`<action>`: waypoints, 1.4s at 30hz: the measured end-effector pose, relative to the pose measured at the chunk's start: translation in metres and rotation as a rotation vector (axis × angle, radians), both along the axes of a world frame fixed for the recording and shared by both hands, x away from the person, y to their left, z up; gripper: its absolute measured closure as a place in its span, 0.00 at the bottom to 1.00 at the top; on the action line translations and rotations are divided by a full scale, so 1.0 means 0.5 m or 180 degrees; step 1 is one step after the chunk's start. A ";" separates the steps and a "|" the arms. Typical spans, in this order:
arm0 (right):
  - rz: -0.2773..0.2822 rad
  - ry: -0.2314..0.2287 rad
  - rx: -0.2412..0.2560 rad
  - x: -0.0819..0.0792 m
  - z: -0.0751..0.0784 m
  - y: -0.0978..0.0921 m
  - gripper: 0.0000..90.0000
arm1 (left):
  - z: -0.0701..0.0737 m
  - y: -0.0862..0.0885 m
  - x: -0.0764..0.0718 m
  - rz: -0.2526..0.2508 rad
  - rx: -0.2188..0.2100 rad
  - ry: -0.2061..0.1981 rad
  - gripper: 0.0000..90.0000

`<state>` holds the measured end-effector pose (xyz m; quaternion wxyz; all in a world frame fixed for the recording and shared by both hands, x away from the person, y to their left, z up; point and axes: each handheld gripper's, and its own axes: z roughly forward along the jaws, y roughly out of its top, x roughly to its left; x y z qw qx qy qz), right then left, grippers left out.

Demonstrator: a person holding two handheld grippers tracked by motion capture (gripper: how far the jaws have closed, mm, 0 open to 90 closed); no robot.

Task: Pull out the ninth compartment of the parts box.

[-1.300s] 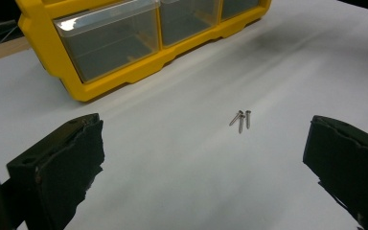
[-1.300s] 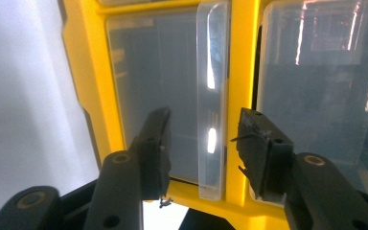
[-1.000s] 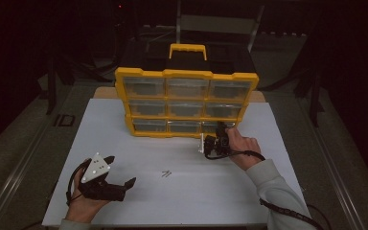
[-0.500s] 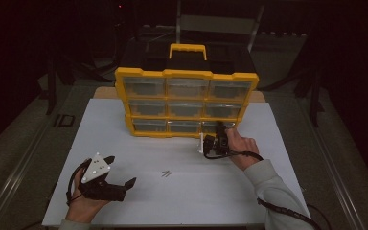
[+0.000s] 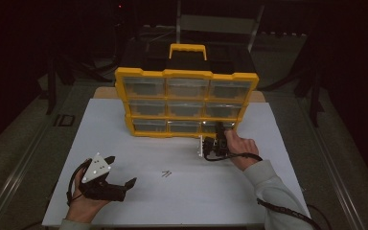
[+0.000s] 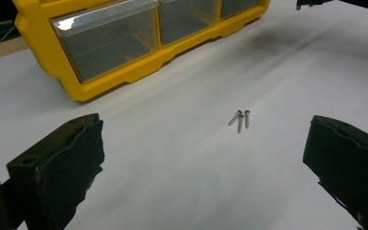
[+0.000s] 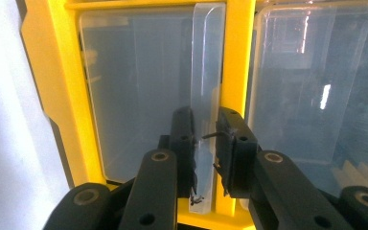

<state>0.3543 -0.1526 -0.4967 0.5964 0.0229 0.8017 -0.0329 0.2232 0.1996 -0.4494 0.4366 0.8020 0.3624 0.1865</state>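
Observation:
A yellow organizer with clear drawers stands upright at the back of the white table. My right gripper is at its bottom-right drawer. In the right gripper view the jaws are shut on that drawer's clear handle tab. My left gripper rests near the front left of the table, wide open and holding nothing. Three small screws lie loose mid-table; in the left gripper view the screws lie ahead of the spread jaws.
A black case with a yellow handle stands behind the organizer. The table's front edge runs just behind the left hand. Dark floor surrounds the table.
My right gripper has edged slightly closer to the bottom-right drawer. The left gripper and the screws have not moved.

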 end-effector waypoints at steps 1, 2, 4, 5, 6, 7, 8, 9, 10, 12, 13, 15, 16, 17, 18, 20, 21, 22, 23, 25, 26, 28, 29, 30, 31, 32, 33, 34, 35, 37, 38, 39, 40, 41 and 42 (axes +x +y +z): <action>0.0000 0.0000 0.0000 0.000 0.000 0.000 0.86 | 0.000 0.000 0.000 0.0000 0.0000 0.0000 0.01; 0.0017 0.0006 -0.0014 -0.002 0.001 0.000 0.86 | 0.000 0.000 0.000 -0.0005 0.0001 0.0000 0.01; 0.0019 0.0008 -0.0010 -0.004 0.001 -0.001 0.86 | -0.001 -0.001 0.000 -0.0007 0.0007 0.0000 0.01; 0.0019 0.0008 -0.0010 -0.004 0.001 -0.001 0.86 | -0.001 -0.001 0.000 -0.0007 0.0007 0.0000 0.01; 0.0031 0.0009 -0.0018 -0.006 0.001 -0.002 0.86 | -0.001 -0.002 0.000 -0.0008 0.0013 0.0002 0.01; 0.0031 0.0009 -0.0018 -0.006 0.001 -0.002 0.86 | -0.001 -0.002 0.000 -0.0008 0.0013 0.0002 0.01; 0.0035 0.0009 -0.0004 -0.007 0.001 -0.003 0.86 | -0.001 -0.002 0.000 -0.0005 0.0012 0.0001 0.01; 0.0035 0.0009 -0.0004 -0.007 0.001 -0.003 0.86 | -0.001 -0.002 0.000 -0.0005 0.0012 0.0001 0.01; 0.0034 0.0013 0.0000 -0.007 0.002 -0.003 0.86 | -0.001 -0.002 0.000 -0.0007 0.0017 0.0001 0.01; 0.0044 0.0019 0.0006 -0.006 0.002 -0.004 0.85 | -0.001 -0.002 0.000 -0.0005 0.0013 0.0002 0.01; 0.0044 0.0019 0.0006 -0.006 0.002 -0.004 0.85 | -0.002 -0.002 0.001 -0.0003 0.0015 0.0001 0.01; 0.0047 0.0013 0.0013 -0.005 0.002 -0.003 0.84 | -0.002 -0.002 0.000 -0.0005 0.0016 0.0001 0.01; 0.0061 0.0009 0.0001 -0.004 0.001 -0.002 0.83 | -0.002 -0.002 0.000 -0.0005 0.0018 0.0000 0.01; 0.0061 0.0009 0.0001 -0.004 0.001 -0.002 0.83 | -0.002 -0.002 0.000 -0.0005 0.0018 0.0000 0.01; 0.0057 0.0004 0.0002 -0.003 0.001 -0.001 0.83 | -0.002 -0.002 0.000 -0.0006 0.0019 0.0001 0.01; 0.0038 -0.0006 0.0005 0.000 -0.001 0.001 0.83 | -0.001 -0.002 0.000 -0.0007 0.0018 0.0001 0.01; 0.0038 -0.0006 0.0005 0.000 -0.001 0.001 0.83 | -0.001 -0.002 0.000 -0.0007 0.0018 0.0001 0.01; 0.0033 -0.0009 0.0005 0.001 -0.002 0.001 0.83 | -0.001 -0.002 0.000 -0.0005 0.0017 0.0001 0.01; 0.0032 -0.0012 -0.0003 0.001 -0.003 0.001 0.84 | -0.001 -0.001 0.000 -0.0004 0.0017 0.0001 0.01; 0.0036 -0.0044 -0.0027 0.001 -0.005 0.002 0.84 | -0.002 -0.001 0.000 -0.0005 0.0012 0.0003 0.01; 0.0034 -0.0049 -0.0031 0.001 -0.006 0.002 0.85 | -0.002 -0.002 0.000 -0.0006 0.0015 0.0004 0.01; 0.0044 -0.0064 -0.0046 0.000 -0.007 0.002 0.85 | -0.002 -0.003 0.000 -0.0010 0.0021 0.0004 0.01; 0.0045 -0.0067 -0.0042 0.000 -0.007 0.001 0.85 | -0.002 -0.003 0.000 -0.0011 0.0022 0.0003 0.01; 0.0045 -0.0064 -0.0037 0.000 -0.006 0.001 0.86 | -0.002 -0.003 0.001 -0.0011 0.0021 0.0004 0.01; 0.0044 -0.0051 -0.0040 0.000 -0.005 0.002 0.86 | -0.002 -0.003 0.001 -0.0009 0.0018 0.0005 0.01; 0.0042 -0.0045 -0.0050 0.000 -0.004 0.003 0.86 | -0.003 -0.003 0.001 -0.0007 0.0019 0.0006 0.01; 0.0042 -0.0045 -0.0050 0.000 -0.004 0.003 0.86 | -0.003 -0.003 0.001 -0.0007 0.0019 0.0006 0.01; 0.0043 -0.0045 -0.0047 -0.001 -0.004 0.003 0.86 | -0.003 -0.003 0.001 -0.0007 0.0017 0.0007 0.01; 0.0048 -0.0042 -0.0050 -0.002 -0.004 0.003 0.86 | -0.003 -0.003 0.001 -0.0008 0.0017 0.0008 0.01; 0.0049 -0.0041 -0.0044 -0.005 -0.004 0.003 0.86 | -0.003 -0.004 0.001 -0.0011 0.0016 0.0009 0.01; 0.0047 -0.0041 -0.0042 -0.007 -0.003 0.003 0.86 | -0.003 -0.004 0.001 -0.0011 0.0019 0.0008 0.01; 0.0055 -0.0046 -0.0036 -0.008 -0.003 0.003 0.86 | -0.003 -0.004 0.001 -0.0012 0.0021 0.0008 0.01; 0.0064 -0.0047 -0.0040 -0.008 -0.003 0.002 0.86 | -0.003 -0.004 0.001 -0.0011 0.0019 0.0008 0.01; 0.0065 -0.0039 -0.0050 -0.010 -0.002 0.002 0.86 | -0.003 -0.004 0.001 -0.0009 0.0018 0.0007 0.01; 0.0067 -0.0020 -0.0035 -0.011 -0.001 0.001 0.86 | -0.003 -0.003 0.001 -0.0004 0.0017 0.0004 0.01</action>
